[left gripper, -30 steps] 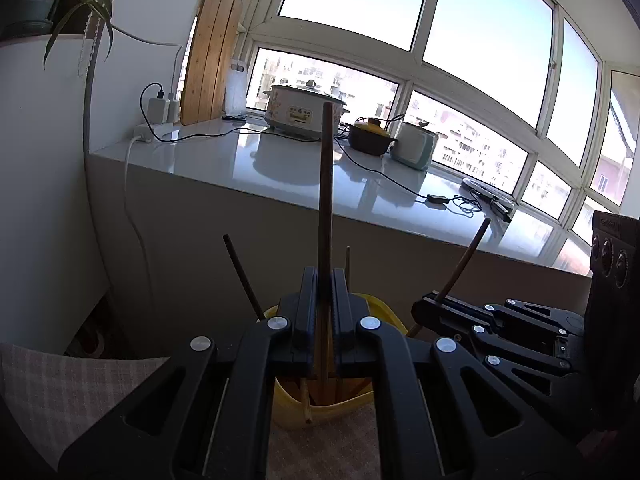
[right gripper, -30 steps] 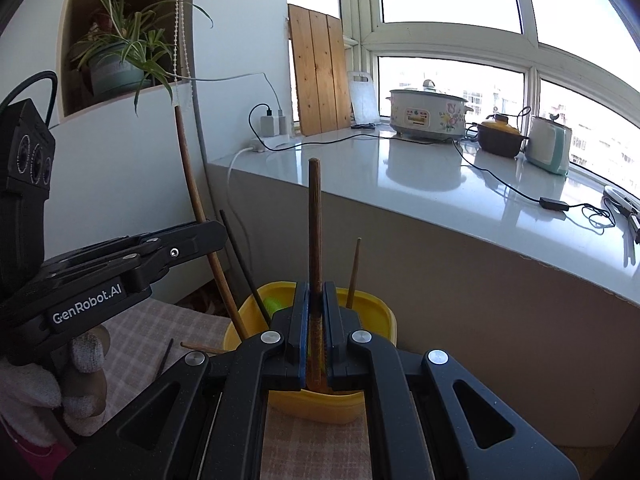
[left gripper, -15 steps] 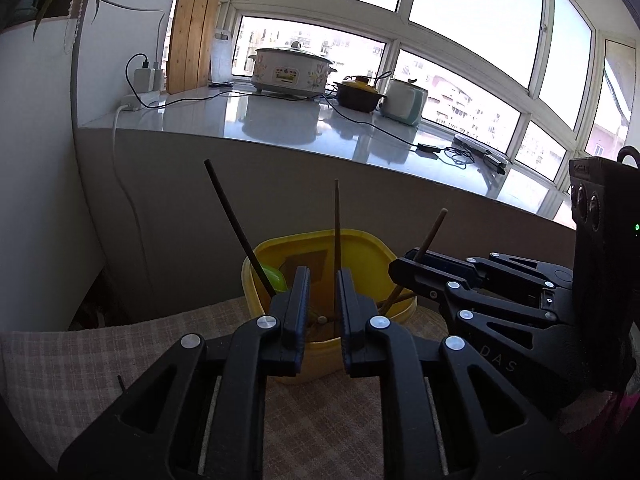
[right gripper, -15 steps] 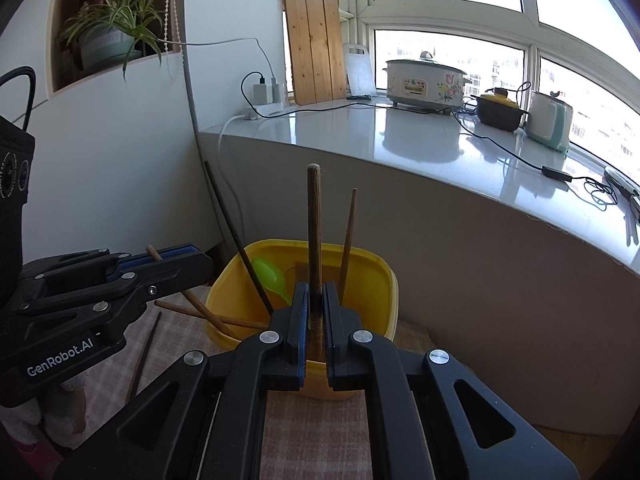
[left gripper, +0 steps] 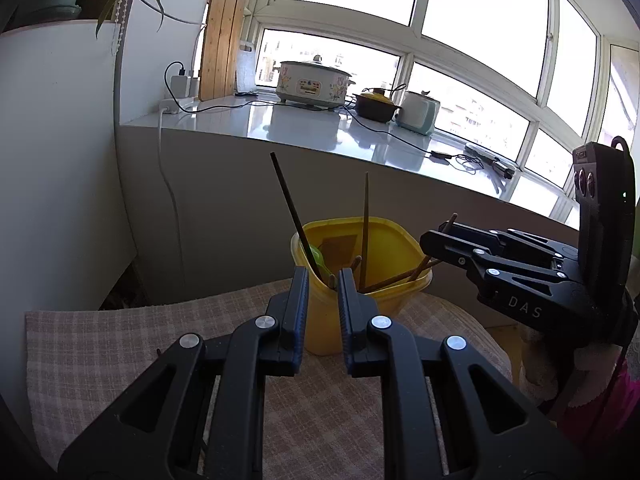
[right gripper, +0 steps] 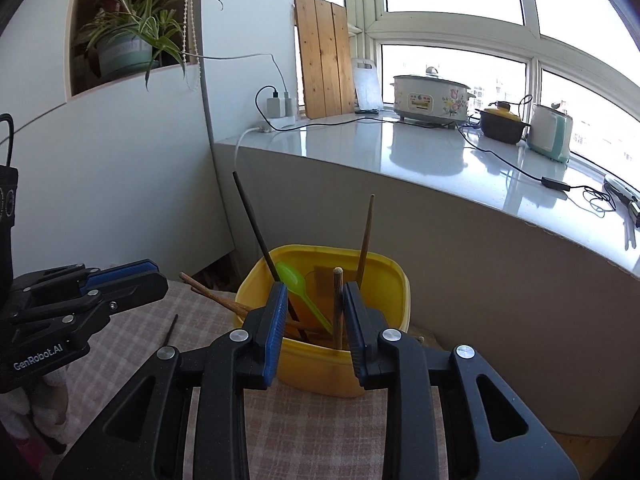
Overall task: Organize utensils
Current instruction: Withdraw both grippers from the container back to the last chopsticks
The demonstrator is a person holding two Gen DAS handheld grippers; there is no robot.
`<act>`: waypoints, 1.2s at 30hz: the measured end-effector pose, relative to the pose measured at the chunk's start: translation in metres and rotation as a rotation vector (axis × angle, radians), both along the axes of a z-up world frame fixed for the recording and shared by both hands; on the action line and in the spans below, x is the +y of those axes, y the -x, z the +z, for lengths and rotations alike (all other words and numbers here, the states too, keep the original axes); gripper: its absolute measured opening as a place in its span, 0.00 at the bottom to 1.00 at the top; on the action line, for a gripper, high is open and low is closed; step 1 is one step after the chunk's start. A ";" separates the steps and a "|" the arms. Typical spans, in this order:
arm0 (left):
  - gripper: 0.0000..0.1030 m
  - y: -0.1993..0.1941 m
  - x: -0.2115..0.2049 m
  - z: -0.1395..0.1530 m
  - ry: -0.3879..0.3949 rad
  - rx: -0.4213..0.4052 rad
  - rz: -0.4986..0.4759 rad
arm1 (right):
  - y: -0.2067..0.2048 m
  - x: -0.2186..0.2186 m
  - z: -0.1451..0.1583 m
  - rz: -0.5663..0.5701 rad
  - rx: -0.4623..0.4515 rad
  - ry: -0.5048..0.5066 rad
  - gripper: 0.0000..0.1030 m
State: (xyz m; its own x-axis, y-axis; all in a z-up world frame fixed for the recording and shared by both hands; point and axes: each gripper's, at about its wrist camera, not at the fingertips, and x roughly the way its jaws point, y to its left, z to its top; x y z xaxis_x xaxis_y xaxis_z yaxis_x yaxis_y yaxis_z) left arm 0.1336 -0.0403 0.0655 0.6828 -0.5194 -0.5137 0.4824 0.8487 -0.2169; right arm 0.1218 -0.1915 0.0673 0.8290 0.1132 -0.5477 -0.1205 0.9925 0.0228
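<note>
Both jaws released: right gripper (right gripper: 314, 320) straddles the wooden stick (right gripper: 338, 308), upright against the yellow tub (right gripper: 402, 300) wall; left gripper (left gripper: 323, 304) empty.

home sunroom: cooker (right gripper: 430, 98), houseplant (right gripper: 132, 42) by windows (left gripper: 400, 12).

My left matte-black plastic tongs (left gripper: 323, 276): silver round screws, blue pads, white "GenRobot.AI" lettering on the side. My right matte-black plastic tongs (right gripper: 315, 292): same screws, blue ribbed pads, "DAS" marking, black camera housing.
</note>
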 end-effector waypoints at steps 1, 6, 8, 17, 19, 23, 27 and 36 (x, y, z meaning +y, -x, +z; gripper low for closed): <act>0.12 0.002 0.004 -0.001 -0.006 -0.001 0.008 | 0.002 0.002 0.001 0.000 -0.007 0.004 0.26; 0.12 0.010 0.023 -0.008 -0.028 0.007 0.044 | 0.011 0.009 0.006 0.022 -0.026 0.013 0.26; 0.12 0.012 0.030 -0.013 -0.041 0.018 0.056 | 0.014 0.013 0.007 0.033 -0.028 0.011 0.26; 0.12 0.016 0.060 -0.042 -0.087 0.096 0.114 | 0.022 0.038 -0.003 0.094 -0.004 0.012 0.26; 0.12 0.017 0.064 -0.049 -0.102 0.117 0.122 | 0.023 0.044 -0.008 0.110 0.006 0.012 0.26; 0.12 0.019 0.072 -0.066 -0.133 0.163 0.137 | 0.025 0.055 -0.018 0.137 0.035 0.014 0.26; 0.14 0.021 0.075 -0.082 -0.177 0.205 0.147 | 0.026 0.069 -0.033 0.169 0.074 0.027 0.26; 0.24 0.031 0.078 -0.107 -0.230 0.255 0.149 | 0.024 0.101 -0.073 0.253 0.184 0.061 0.38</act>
State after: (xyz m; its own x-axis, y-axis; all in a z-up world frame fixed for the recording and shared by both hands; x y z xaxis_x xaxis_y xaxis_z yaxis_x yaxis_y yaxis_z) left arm 0.1022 0.0377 -0.0415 0.5774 -0.2753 -0.7687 0.3052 0.9460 -0.1096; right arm 0.0974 -0.0906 -0.0057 0.6649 0.2652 -0.6983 -0.3631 0.9317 0.0081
